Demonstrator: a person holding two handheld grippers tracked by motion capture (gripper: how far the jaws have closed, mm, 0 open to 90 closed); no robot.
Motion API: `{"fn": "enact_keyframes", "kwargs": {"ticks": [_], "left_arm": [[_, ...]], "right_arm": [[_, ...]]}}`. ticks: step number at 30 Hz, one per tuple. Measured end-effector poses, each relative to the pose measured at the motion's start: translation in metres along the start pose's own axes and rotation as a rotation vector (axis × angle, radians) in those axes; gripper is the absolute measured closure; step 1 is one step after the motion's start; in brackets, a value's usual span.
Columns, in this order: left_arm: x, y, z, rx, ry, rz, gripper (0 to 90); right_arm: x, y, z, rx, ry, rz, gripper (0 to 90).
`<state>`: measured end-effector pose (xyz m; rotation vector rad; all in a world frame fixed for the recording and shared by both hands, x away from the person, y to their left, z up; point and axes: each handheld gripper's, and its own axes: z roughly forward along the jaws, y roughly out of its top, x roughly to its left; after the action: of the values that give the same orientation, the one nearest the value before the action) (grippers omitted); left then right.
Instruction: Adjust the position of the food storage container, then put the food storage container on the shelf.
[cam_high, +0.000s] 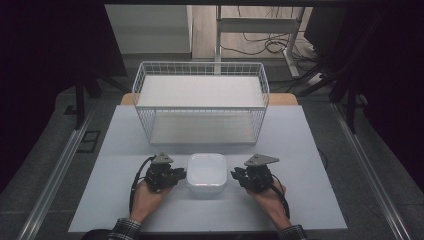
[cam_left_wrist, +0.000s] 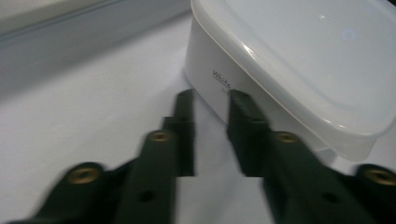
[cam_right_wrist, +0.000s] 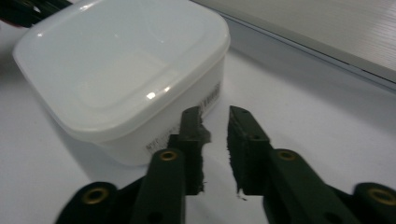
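Container (cam_high: 206, 173): white plastic tub, square with rounded corners, under a translucent milky lid (cam_right_wrist: 123, 65) whose rim overhangs the walls. Lid is glossy, with a shallow recessed centre panel and small light glints. Side walls carry small dark print: a word starting "White" in the left gripper view (cam_left_wrist: 222, 79), a barcode-like strip and fine text in the right gripper view (cam_right_wrist: 211, 97). It sits on the surface (cam_high: 110, 165) near the front edge, midway between the two tools.

Left tool (cam_high: 179, 174): jaws slightly spread, a narrow gap between them, nothing held. In its own view (cam_left_wrist: 212, 100) the tips lie close against the container's side wall; contact cannot be told. Held in the person's left hand (cam_high: 148, 196), cable looping back beside the wrist.

Right tool (cam_high: 236, 175): jaws likewise slightly apart, empty. In its own view (cam_right_wrist: 215, 114) the tips sit just beside the container's wall near the barcode, the inner pad edges looking ragged. Held in the right hand (cam_high: 270, 200).

Beyond the container: white wire basket (cam_high: 200, 102) with a pale flat floor, standing at the far part of the surface, well apart from the tools. Surface is pale grey-white. Plaid sleeve cuffs (cam_high: 125, 229) at the bottom edge of the high view.
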<state>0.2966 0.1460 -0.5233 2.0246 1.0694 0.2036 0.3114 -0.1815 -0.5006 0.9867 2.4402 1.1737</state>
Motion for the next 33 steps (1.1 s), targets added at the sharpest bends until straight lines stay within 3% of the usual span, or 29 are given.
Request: {"fn": "enact_keyframes", "kwargs": {"ticks": [3,4,10,11,16,26,29,33], "left_arm": [[0.0,-0.002,-0.005,-0.002,0.012,0.018,53.9],[0.001,-0.003,-0.007,-0.001,0.008,0.019,53.9],[0.011,-0.009,-0.015,-0.016,-0.016,-0.015,31.0],[0.012,-0.009,-0.015,-0.021,-0.021,-0.017,25.0],[0.015,-0.011,-0.015,-0.037,-0.047,-0.012,14.1],[0.016,-0.011,-0.014,-0.071,-0.026,0.048,5.5],[0.016,-0.006,-0.02,-0.088,-0.054,0.021,5.6],[0.015,0.001,-0.027,-0.11,-0.07,0.016,7.0]], "right_arm": [[-0.001,-0.002,-0.006,0.0,-0.019,-0.016,57.8],[-0.001,-0.002,-0.006,0.0,-0.019,-0.016,57.8],[-0.003,-0.006,-0.008,0.015,-0.025,-0.031,36.1],[-0.005,-0.008,-0.005,0.024,-0.024,-0.031,28.8],[-0.008,-0.01,-0.003,0.021,-0.012,-0.027,18.6],[-0.008,-0.007,-0.003,-0.003,-0.001,-0.042,6.8],[-0.009,-0.004,-0.007,-0.025,0.008,-0.022,6.7],[-0.01,0.003,-0.011,-0.031,0.025,0.017,6.6]]}}
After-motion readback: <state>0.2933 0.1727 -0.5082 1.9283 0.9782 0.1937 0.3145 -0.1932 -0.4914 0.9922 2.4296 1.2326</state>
